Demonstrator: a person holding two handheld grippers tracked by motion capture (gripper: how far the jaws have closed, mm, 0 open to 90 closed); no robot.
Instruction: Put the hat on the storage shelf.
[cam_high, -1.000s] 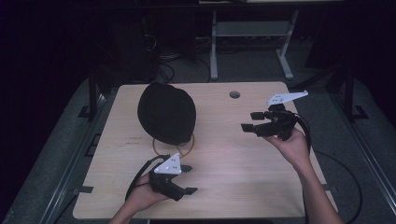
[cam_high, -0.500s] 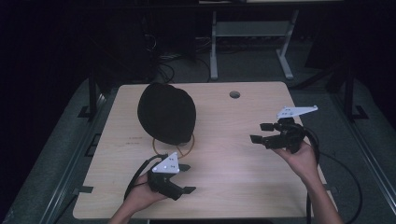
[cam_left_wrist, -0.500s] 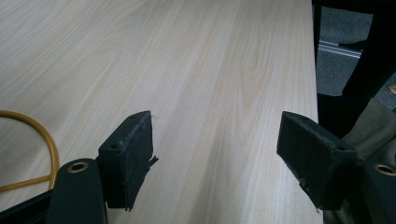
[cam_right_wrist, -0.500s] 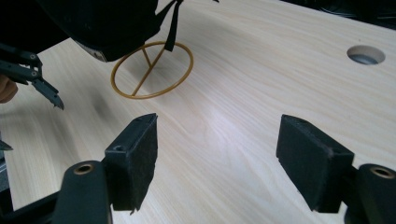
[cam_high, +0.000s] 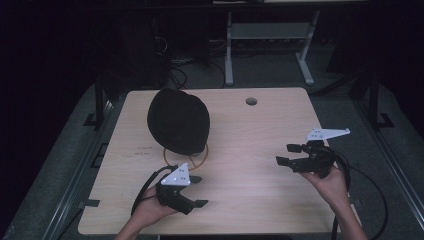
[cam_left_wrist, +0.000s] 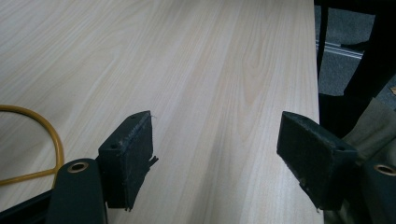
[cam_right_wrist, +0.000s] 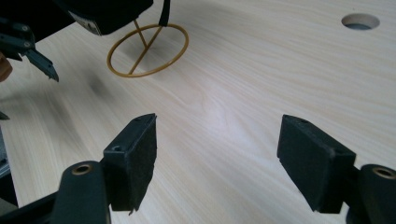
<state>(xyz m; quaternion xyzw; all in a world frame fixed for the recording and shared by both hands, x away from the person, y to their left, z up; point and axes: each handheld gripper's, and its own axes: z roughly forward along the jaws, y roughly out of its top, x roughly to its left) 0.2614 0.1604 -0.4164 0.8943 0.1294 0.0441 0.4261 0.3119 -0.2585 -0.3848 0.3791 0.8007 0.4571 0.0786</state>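
Toward the near left of the pale wooden bench (cam_high: 240, 150) I am holding my left claw (cam_high: 196, 191) low over the wood, its jaws standing wide apart with nothing between them. My right claw (cam_high: 289, 154) is hovering at the right side, jaws likewise spread and empty, pointing left toward the middle.

Just beyond my left claw, on the left half of the bench, the rounded black cap (cam_high: 178, 121) is sitting raised on a thin yellow wire stand (cam_high: 186, 156), whose ring base is showing below the cap's near edge. From the right claw's camera I am seeing that ring (cam_right_wrist: 147, 50) and its crossed struts flat on the wood.

I am judging the cap to be light and soft, likely to sag or fold when lifted. The wire stand looks light too, so it may tip or drag along. A pinch on the cap's near rim, where the cloth is doubled, seems the surest hold; the dome would likely slip out of the pads.

Compared with a second ago, my right claw has come nearer and lower, drawing away from the far right. My left claw has hardly shifted, and cap and stand are resting where they were.
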